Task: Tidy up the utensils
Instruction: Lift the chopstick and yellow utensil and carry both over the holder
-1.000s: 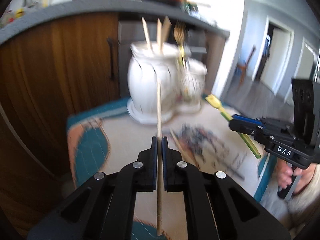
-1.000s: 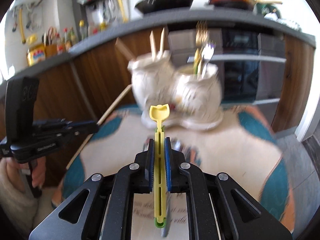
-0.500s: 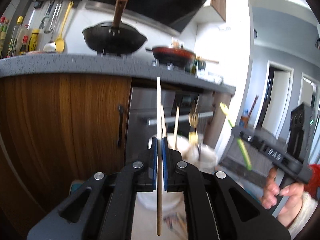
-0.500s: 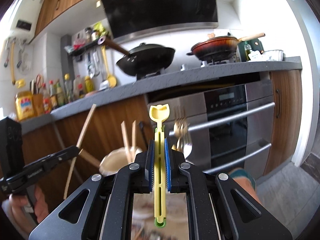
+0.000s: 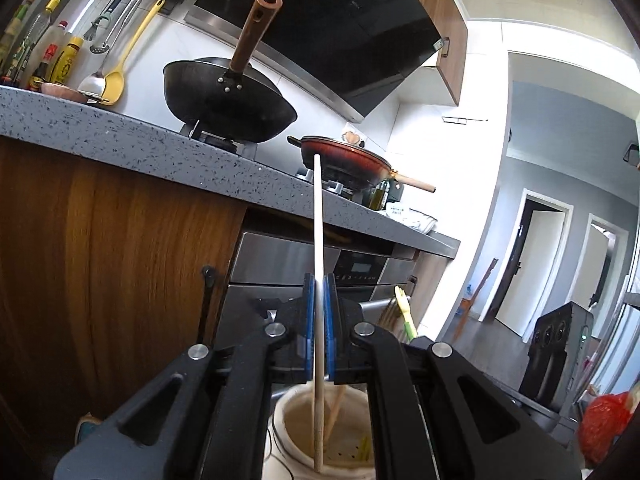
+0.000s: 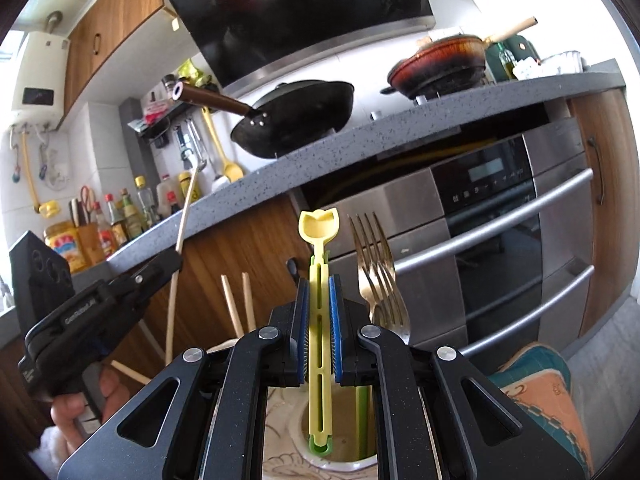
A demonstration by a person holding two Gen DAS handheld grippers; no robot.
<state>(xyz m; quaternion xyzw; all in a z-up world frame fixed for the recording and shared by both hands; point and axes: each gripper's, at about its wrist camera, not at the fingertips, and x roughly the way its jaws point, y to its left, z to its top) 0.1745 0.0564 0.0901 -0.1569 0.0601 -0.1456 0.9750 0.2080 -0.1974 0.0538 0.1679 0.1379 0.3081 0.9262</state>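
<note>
My left gripper (image 5: 319,280) is shut on a long wooden chopstick (image 5: 317,216), held upright; its lower end hangs inside the mouth of a white ceramic jar (image 5: 288,436) with other chopsticks in it. My right gripper (image 6: 319,284) is shut on a yellow-green plastic utensil (image 6: 319,240), held upright, with its lower end over a second white jar (image 6: 352,462) that holds two gold forks (image 6: 376,268). The left gripper (image 6: 172,258) with its chopstick (image 6: 180,240) shows at the left of the right wrist view. The right gripper's body (image 5: 560,356) shows at the right of the left wrist view.
A grey stone counter (image 5: 120,132) runs behind with a black wok (image 5: 228,108) and a red pan (image 5: 344,160). Below it are wooden cabinet doors (image 5: 100,260) and a steel oven (image 6: 500,232). A teal-and-orange mat (image 6: 548,396) lies under the jars.
Both grippers tilted up and moved in over the jars. The chopstick's lower end now hangs inside the left jar, and the yellow utensil's end is over the fork jar.
</note>
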